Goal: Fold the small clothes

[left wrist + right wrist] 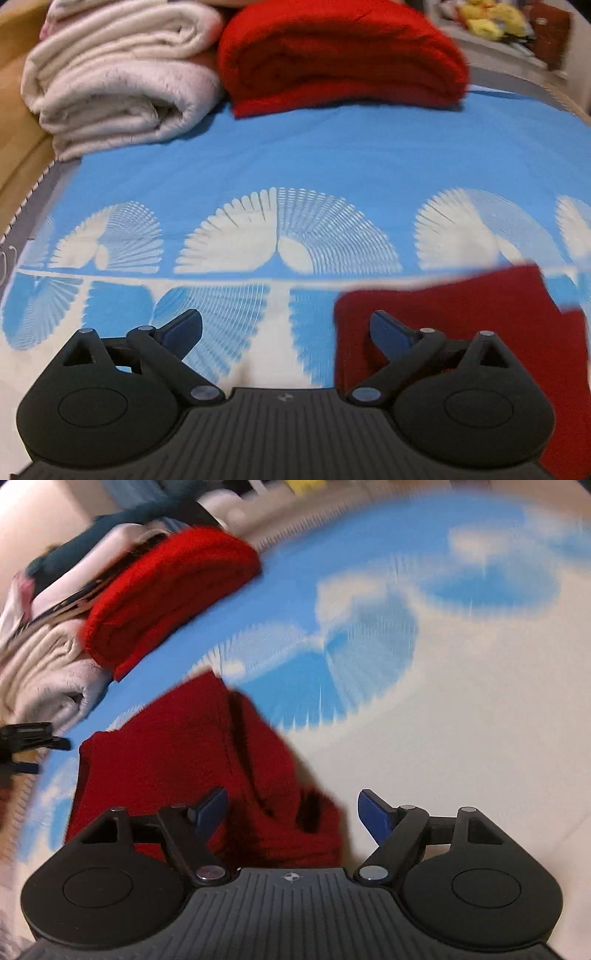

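Note:
A small dark red garment lies on the blue and white patterned sheet, at the lower right of the left wrist view. My left gripper is open and empty, its right finger over the garment's left edge. In the right wrist view the same garment lies partly folded with a rumpled corner close in front. My right gripper is open and empty above that corner. The left gripper's tips show at the far left edge there.
A folded bright red blanket and a folded cream blanket lie at the far side of the bed. A wooden bed frame runs along the left. Yellow and other items sit beyond at the back right.

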The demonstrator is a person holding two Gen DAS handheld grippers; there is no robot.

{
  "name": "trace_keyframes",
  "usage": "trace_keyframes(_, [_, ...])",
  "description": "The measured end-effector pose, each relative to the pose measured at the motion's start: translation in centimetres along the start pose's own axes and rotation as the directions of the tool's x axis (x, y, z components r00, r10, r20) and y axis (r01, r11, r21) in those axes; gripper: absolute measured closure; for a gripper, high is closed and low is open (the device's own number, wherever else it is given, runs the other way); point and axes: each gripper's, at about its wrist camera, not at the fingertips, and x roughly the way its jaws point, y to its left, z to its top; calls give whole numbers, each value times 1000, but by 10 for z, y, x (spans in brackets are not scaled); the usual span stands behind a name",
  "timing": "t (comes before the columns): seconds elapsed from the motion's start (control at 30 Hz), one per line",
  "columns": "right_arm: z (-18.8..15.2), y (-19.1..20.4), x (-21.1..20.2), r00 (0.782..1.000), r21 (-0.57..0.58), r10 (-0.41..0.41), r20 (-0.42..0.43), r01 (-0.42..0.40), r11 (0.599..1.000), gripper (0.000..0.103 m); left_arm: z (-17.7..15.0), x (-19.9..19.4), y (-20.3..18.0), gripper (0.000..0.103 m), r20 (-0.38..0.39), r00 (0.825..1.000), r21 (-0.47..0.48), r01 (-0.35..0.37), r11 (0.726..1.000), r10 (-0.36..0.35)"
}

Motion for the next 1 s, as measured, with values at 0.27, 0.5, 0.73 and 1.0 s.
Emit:
trace_keyframes(0.27, [-44, 80, 14, 995, -520, -54, -83, 3, 854, 49, -137, -80, -22, 0, 39, 998, 91, 40, 995, -43])
trace_keyframes(0.5, [-62, 93, -79, 1000, -451, -17, -5, 13, 892, 21, -246, -150, -21, 0, 81, 994, 5, 67, 998, -67])
trace_keyframes(0.73, [-170, 94, -162, 982, -462, 19, 190, 73, 884, 5, -331, -178, -40, 0, 133, 989, 28, 64, 998, -67])
trace_keyframes(1.0, [-179, 89, -139, 991, -518, -34, 129, 96, 850, 5, -344, -157, -47, 0, 132, 983, 36, 121, 992, -125])
